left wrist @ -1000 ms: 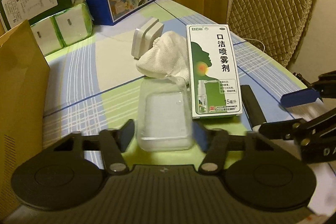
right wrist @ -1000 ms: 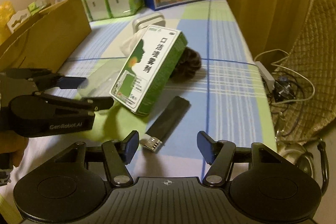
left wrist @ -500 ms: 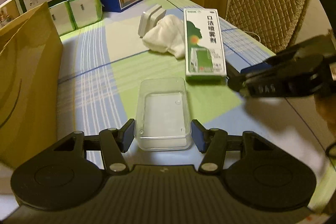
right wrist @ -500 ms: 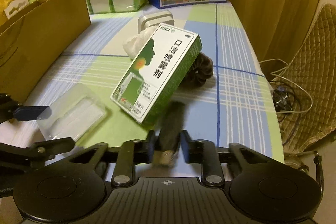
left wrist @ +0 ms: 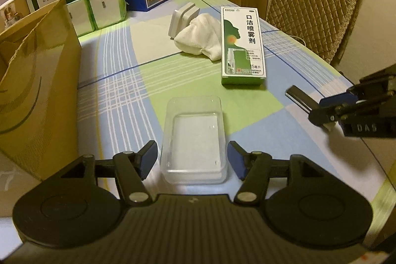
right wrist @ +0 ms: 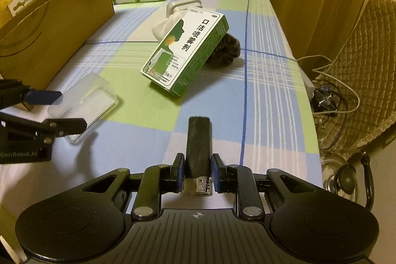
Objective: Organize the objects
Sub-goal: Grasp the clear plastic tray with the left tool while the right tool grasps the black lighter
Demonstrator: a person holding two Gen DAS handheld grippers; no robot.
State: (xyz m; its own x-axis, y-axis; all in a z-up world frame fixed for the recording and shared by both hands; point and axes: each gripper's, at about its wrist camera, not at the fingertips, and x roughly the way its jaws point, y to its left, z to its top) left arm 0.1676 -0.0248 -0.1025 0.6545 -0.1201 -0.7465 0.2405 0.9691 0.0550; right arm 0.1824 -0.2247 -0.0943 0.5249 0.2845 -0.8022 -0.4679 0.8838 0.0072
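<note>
Clamped between the right gripper's [right wrist: 198, 171] narrowed fingers, a black lighter [right wrist: 198, 143] with a metal cap points forward above the checked tablecloth [right wrist: 267, 100]. Off to its left, the left gripper [left wrist: 192, 157] stands wide open with its blue pads either side of a clear plastic tray [left wrist: 194, 140] that rests on the cloth, neither pad touching it. Farther back, a green and white spray box [right wrist: 186, 50] leans on a dark furry object [right wrist: 226, 50], near a white cloth [left wrist: 198, 40] and a brown paper bag [left wrist: 32, 81].
</note>
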